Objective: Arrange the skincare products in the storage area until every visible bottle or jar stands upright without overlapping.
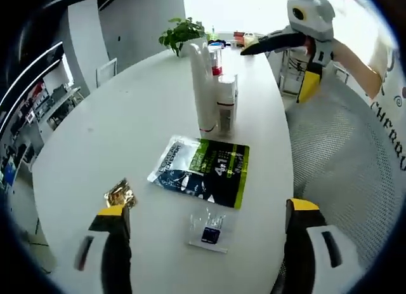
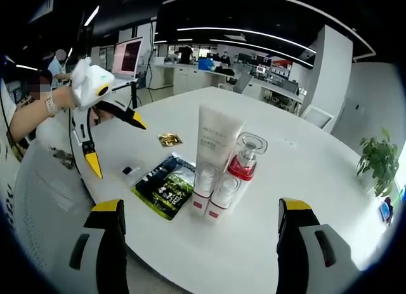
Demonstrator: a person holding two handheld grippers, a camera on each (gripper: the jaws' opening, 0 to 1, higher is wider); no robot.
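Several skincare products stand upright in a tight cluster on the white table [image 1: 127,122]: a tall white tube [image 1: 202,84], a white bottle [image 1: 226,103] and a red-capped bottle [image 1: 216,59]. The right gripper view shows the tube [image 2: 216,141], the red-capped clear-topped bottle [image 2: 244,157] and two small white bottles [image 2: 204,186] close in front. My left gripper [image 1: 208,208] is open above the table's near edge, well short of the cluster. My right gripper [image 2: 200,208] is open just before the bottles. Each view also catches the other gripper [image 1: 276,72] [image 2: 117,148], held up and open.
A dark green sachet pack [image 1: 203,172] lies flat before the cluster, with a small clear sachet [image 1: 208,229] and a gold wrapper [image 1: 119,193] nearer the edge. A potted plant [image 1: 181,33] stands at the far end. A mesh chair [image 1: 342,154] sits beside the table.
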